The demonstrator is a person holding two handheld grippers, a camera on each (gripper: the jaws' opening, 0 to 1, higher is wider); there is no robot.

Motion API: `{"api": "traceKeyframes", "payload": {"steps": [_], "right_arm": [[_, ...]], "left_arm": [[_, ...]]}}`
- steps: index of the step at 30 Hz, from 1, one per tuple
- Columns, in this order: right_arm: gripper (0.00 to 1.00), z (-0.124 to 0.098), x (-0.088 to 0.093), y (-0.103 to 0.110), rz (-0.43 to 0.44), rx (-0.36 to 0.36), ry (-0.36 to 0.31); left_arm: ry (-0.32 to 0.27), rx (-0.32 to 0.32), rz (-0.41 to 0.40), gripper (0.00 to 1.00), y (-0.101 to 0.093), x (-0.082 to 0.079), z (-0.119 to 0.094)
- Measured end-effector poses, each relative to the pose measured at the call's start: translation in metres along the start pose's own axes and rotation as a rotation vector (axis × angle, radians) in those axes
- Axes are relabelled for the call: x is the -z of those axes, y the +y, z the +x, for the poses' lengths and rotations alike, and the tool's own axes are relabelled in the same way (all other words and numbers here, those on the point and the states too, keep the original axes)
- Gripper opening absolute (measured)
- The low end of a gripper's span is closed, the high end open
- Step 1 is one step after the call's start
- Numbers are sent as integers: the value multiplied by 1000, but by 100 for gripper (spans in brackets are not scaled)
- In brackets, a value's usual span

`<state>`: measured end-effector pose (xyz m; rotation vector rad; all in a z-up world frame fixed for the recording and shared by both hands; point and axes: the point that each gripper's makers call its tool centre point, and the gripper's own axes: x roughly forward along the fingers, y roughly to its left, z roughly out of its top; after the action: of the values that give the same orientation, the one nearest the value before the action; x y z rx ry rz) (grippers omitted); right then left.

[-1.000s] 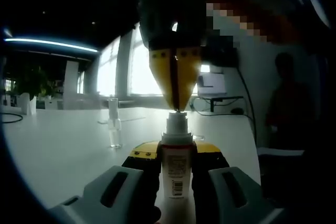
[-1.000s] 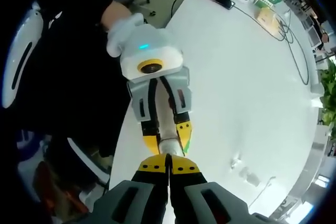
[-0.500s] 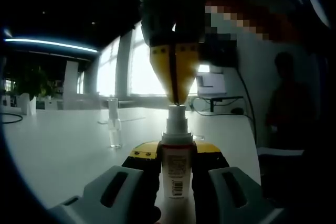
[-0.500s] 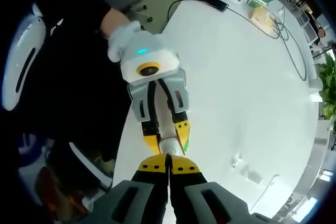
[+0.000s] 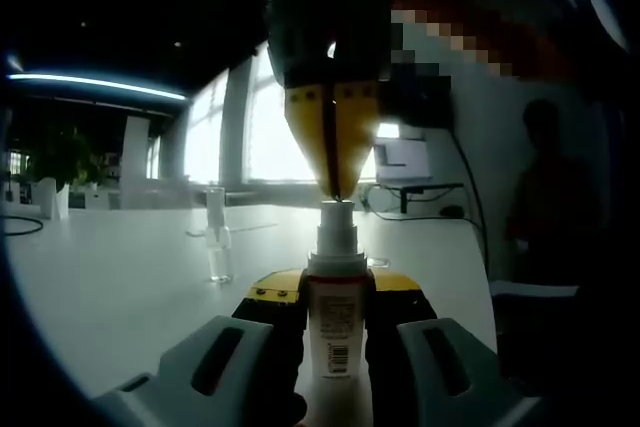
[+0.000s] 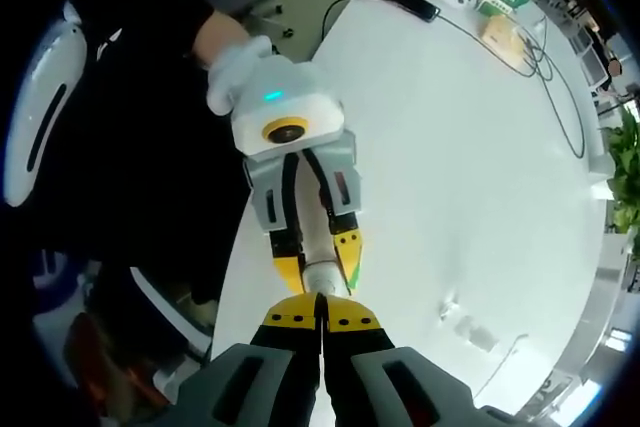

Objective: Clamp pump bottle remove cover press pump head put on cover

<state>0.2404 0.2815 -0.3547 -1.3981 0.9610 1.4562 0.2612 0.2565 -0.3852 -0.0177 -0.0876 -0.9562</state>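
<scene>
Upright, the pump bottle [image 5: 334, 319] sits clamped in the left gripper [image 5: 335, 322] — the right gripper [image 5: 333, 195], jaws together, touches its pump head [image 5: 337, 212].

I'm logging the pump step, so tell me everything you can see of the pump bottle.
The pump bottle stands upright on the white table, clamped between the left gripper's yellow-tipped jaws. Its body is white with a printed label and barcode, a dark red band at the shoulder and a white pump head on top; no cover is on it. The right gripper, jaws shut, points straight down with its tips at the pump head. In the right gripper view the bottle shows from above as a white round top.
</scene>
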Motion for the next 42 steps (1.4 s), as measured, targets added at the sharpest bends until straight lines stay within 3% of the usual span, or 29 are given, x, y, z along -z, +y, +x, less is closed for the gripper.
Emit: {"api": "traceKeyframes", "payload": {"steps": [42], "right_arm": [[0, 0, 1, 0, 8, 10, -7]], "left_arm": [[2, 0, -8, 13, 2, 1, 0]]}}
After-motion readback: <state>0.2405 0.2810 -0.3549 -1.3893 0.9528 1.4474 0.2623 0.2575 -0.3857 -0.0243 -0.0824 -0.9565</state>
